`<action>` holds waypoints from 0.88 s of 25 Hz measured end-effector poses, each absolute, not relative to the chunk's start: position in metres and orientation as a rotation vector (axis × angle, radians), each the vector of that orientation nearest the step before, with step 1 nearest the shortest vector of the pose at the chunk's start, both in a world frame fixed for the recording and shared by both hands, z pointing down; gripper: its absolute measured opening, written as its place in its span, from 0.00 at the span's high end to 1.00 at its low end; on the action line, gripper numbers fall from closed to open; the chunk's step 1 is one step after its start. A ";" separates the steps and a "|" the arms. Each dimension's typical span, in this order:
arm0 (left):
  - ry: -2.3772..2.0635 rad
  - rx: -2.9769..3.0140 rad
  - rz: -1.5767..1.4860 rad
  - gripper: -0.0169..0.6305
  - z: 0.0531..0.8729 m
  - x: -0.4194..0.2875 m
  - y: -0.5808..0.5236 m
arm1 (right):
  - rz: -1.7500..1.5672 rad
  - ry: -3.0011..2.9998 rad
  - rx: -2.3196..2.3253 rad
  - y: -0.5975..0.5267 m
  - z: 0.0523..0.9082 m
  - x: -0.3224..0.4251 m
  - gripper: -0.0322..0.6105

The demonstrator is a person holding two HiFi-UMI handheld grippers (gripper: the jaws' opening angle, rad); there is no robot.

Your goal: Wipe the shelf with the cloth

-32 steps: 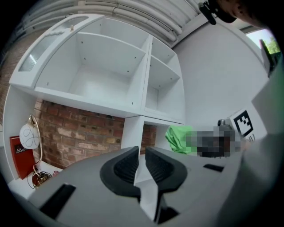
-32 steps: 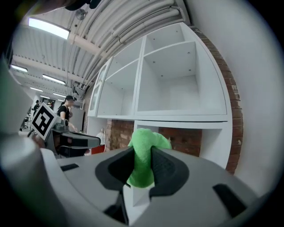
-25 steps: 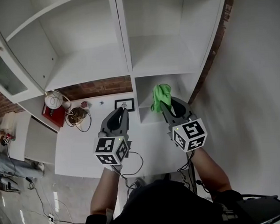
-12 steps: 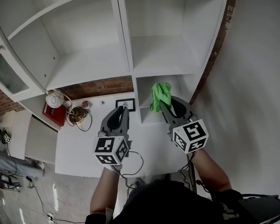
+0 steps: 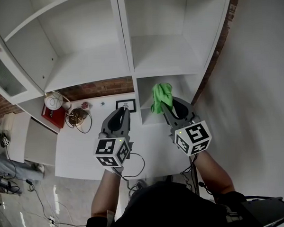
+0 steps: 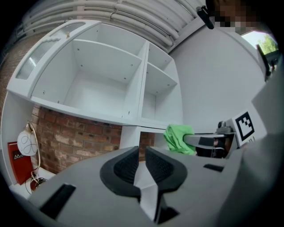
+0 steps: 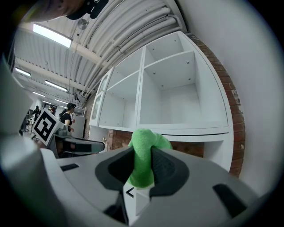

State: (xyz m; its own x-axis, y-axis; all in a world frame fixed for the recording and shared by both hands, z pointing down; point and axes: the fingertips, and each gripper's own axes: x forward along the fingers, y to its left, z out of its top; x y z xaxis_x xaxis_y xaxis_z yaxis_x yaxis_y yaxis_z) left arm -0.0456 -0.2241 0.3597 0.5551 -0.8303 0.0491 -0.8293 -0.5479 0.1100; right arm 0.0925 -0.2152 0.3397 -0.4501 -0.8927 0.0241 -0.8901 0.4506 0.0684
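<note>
My right hand-held gripper (image 5: 166,106) clamps the green cloth (image 5: 162,95) just short of the lower right shelf (image 5: 147,86), my left hand-held gripper (image 5: 125,114) narrow and empty; I should press the cloth flat, then sweep evenly.

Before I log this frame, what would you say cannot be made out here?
- Head view: the cloth and right gripper cover part of the low shelf compartment.
- Head view: the countertop items are too small to identify.
- Right gripper view: the fingers hide the cloth's lower end.
</note>
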 end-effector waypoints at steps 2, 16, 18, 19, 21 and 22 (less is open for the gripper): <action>-1.425 2.663 -0.013 0.90 0.360 -0.045 -0.224 | -0.071 -2.627 1.616 -0.215 0.340 0.092 0.80; -1.424 2.650 -0.015 0.90 0.364 -0.045 -0.224 | -0.058 -2.630 1.611 -0.213 0.342 0.093 0.80; -1.421 2.648 -0.014 0.90 0.365 -0.045 -0.224 | -0.064 -2.624 1.611 -0.213 0.342 0.092 0.80; -1.420 2.647 -0.014 0.90 0.365 -0.045 -0.224 | -0.065 -2.622 1.612 -0.212 0.342 0.092 0.80; -1.419 2.647 -0.014 0.90 0.366 -0.045 -0.224 | -0.064 -2.623 1.615 -0.212 0.342 0.092 0.80; -1.418 2.647 -0.014 0.90 0.366 -0.045 -0.223 | -0.063 -2.625 1.616 -0.212 0.342 0.092 0.80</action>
